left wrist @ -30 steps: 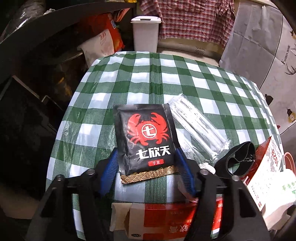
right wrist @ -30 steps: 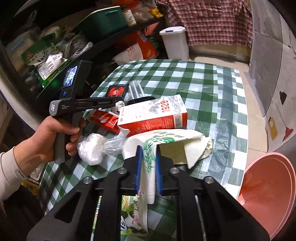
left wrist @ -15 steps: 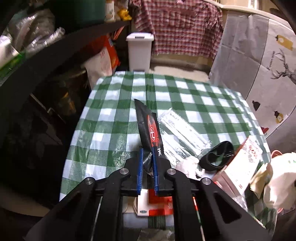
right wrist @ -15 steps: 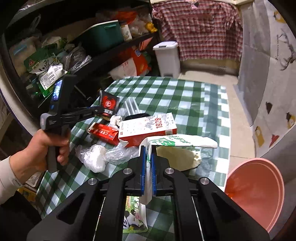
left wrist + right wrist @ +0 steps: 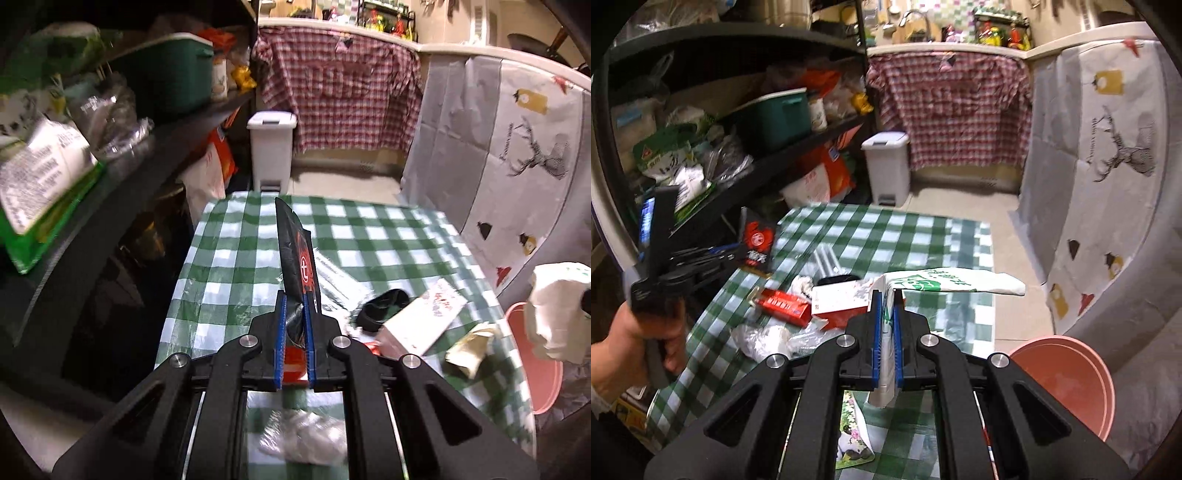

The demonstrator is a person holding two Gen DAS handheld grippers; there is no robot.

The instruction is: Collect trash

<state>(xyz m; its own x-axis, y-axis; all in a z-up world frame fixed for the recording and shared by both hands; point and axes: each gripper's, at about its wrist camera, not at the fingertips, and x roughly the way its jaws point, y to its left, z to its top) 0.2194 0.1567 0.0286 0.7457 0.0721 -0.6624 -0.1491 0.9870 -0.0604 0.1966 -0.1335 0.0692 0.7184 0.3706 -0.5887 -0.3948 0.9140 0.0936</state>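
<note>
My left gripper (image 5: 294, 299) is shut on a black packet with a red crab print (image 5: 297, 258), held edge-on above the green checked table (image 5: 236, 258). The same black packet (image 5: 756, 242) shows in the right wrist view, pinched by the left gripper (image 5: 733, 251) in a person's hand (image 5: 624, 343). My right gripper (image 5: 887, 295) is shut on a white paper bag with green print (image 5: 945, 281), lifted off the table; that white bag (image 5: 554, 314) hangs at the right edge of the left wrist view.
On the table lie a red-and-white carton (image 5: 846, 301), a red box (image 5: 783, 306), a crumpled clear bag (image 5: 764, 338), a black ring (image 5: 384, 308) and clear wrappers (image 5: 825, 262). A pink bucket (image 5: 1071, 376) stands beside the table at right. A white pedal bin (image 5: 888, 166) stands beyond; shelves crowd the left.
The left gripper closed on the flat black packet, turned it on edge and lifted it. The right gripper rose with the white bag, pulling it clear of the table.
</note>
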